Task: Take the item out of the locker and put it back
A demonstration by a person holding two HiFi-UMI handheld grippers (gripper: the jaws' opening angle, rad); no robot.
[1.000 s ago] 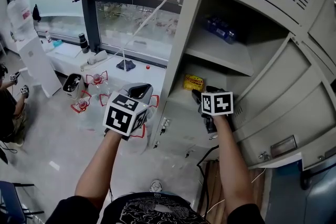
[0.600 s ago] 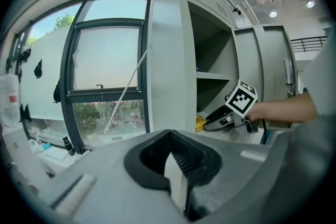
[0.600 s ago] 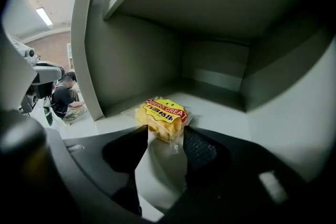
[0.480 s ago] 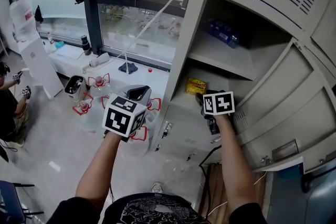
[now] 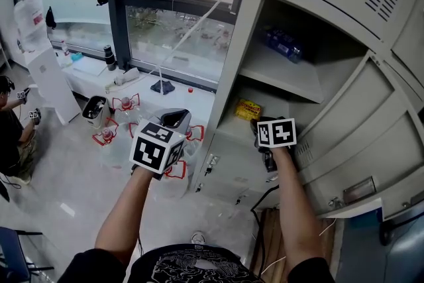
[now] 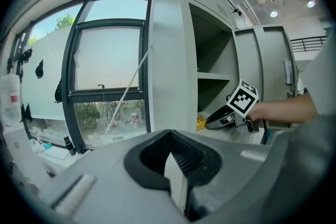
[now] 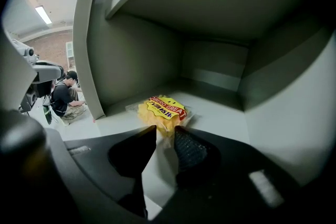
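Observation:
A yellow snack packet (image 5: pixel 246 109) with a red and yellow label lies on the lower shelf of the open grey locker (image 5: pixel 278 71). My right gripper (image 5: pixel 255 123) reaches into that compartment. In the right gripper view its jaws (image 7: pixel 165 131) have just been closing and still stand a little apart, with the near edge of the packet (image 7: pixel 161 109) between the tips. My left gripper (image 5: pixel 173 118) hangs outside the locker to the left, over the floor. Its jaws (image 6: pixel 170 134) are shut on nothing. The left gripper view shows the right gripper (image 6: pixel 209 123) at the packet (image 6: pixel 200 122).
The locker door (image 5: pixel 361 119) stands open at the right. Blue items (image 5: pixel 281 43) lie on the upper shelf. Water jugs in red frames (image 5: pixel 120 103) stand on the floor below a window. A person (image 5: pixel 10 136) crouches at the far left. Cables (image 5: pixel 265 199) run by the locker's foot.
The view has shifted slightly. Both hands keep almost the same place, with the right gripper still at the packet.

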